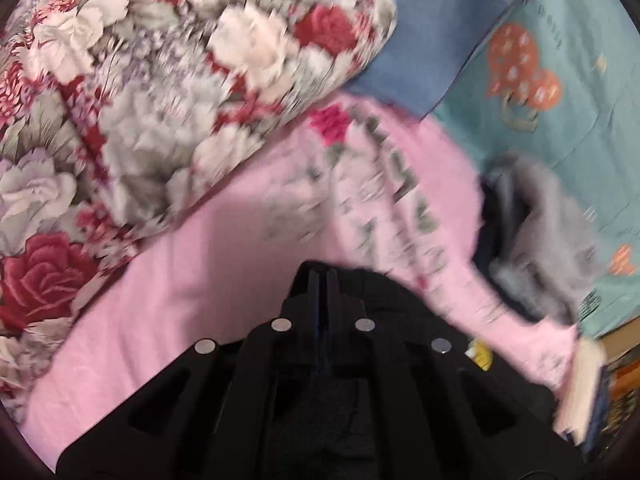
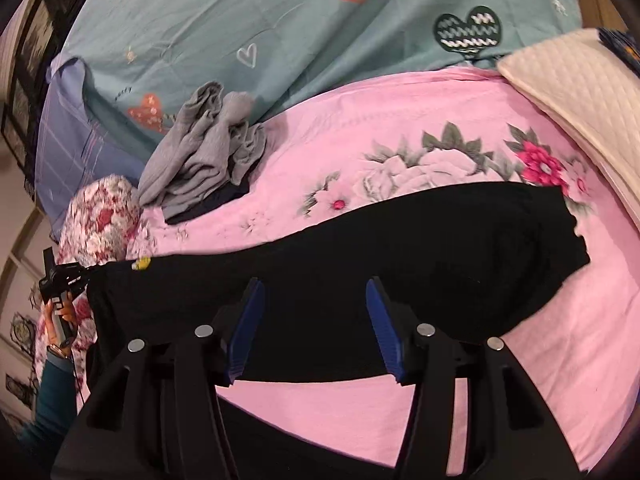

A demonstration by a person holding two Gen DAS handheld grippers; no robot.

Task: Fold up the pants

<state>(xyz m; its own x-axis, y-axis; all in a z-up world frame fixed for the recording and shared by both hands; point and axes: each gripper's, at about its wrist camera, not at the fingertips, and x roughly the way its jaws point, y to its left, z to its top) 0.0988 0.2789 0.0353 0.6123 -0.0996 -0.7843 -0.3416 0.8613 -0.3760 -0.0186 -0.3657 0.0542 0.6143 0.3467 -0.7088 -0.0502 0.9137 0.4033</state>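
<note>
The black pants (image 2: 400, 264) lie stretched across the pink floral bedsheet (image 2: 560, 360) in the right wrist view, with the left end lifted. My left gripper (image 1: 323, 280) is shut on the black pants (image 1: 400, 300), whose cloth hangs under and to the right of its fingers. It also shows far left in the right wrist view (image 2: 66, 276), held by a hand at the pants' end. My right gripper (image 2: 316, 292) is open and empty, its blue pads (image 2: 248, 332) spread just above the pants' near edge.
A rolled floral quilt (image 1: 140, 100) lies to the left. A heap of grey clothes (image 2: 204, 148) sits on the sheet's far side, by a teal cover (image 2: 240, 20) and a blue pillow (image 1: 432, 28). A cream quilted pad (image 2: 580, 112) lies at right.
</note>
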